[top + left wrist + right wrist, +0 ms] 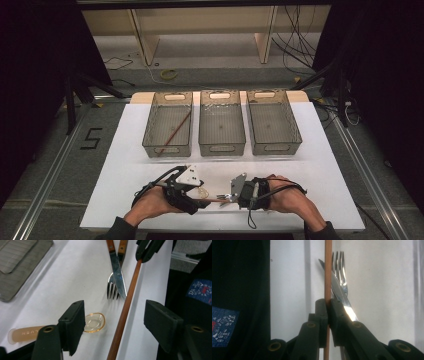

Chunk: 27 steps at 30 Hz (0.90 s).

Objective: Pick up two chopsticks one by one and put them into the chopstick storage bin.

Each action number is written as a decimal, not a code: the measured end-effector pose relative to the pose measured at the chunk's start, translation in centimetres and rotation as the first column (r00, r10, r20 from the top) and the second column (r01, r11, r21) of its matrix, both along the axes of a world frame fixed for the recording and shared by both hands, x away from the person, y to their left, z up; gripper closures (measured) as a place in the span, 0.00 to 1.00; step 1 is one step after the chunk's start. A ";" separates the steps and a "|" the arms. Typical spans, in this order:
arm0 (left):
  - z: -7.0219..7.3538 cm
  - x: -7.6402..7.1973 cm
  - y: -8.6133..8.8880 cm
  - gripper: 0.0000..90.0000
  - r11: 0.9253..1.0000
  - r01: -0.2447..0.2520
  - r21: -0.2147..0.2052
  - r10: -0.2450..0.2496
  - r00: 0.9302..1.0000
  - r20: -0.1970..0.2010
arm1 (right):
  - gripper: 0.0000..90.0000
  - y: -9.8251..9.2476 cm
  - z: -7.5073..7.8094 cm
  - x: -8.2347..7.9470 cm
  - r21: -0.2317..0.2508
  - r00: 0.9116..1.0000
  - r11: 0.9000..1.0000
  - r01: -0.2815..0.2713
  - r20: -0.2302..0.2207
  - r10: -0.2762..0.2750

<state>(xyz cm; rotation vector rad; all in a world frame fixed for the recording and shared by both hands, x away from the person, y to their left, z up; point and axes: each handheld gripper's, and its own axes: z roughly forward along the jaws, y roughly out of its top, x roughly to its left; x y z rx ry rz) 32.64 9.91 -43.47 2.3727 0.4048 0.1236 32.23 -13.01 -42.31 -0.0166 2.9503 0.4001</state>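
A brown chopstick (125, 307) lies along the front of the white table, raised at its far end. My right gripper (327, 302) is shut on the chopstick (327, 270), and it grips the far end as the left gripper view shows it (147, 250). My left gripper (115, 315) is open, its jaws standing either side of the chopstick without touching it. Beside the stick lie a fork (112, 287) and a knife (118, 277) with wooden handles. In the high view the left gripper (199, 201) and the right gripper (228, 197) face each other over the chopstick (210, 201).
A small amber spoon (93, 322) lies by the left jaw. Three grey bins stand in a row at the back: the left bin (150, 135) holds another chopstick (175, 134), beside the middle bin (202, 135) and the right bin (295, 132). The white table (125, 175) ends close behind my hands.
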 end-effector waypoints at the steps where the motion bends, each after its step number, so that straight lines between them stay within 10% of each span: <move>1: -0.1 0.0 -0.1 0.40 1.000 0.007 0.009 -0.007 1.000 -0.001 | 0.95 0.1 0.1 0.0 -0.001 1.000 1.000 -0.003 0.003 0.003; 27: -0.8 -0.5 -1.2 0.68 0.985 0.110 0.136 -0.105 0.993 -0.045 | 0.95 1.1 0.3 -0.5 -0.007 0.999 0.999 -0.047 0.020 0.047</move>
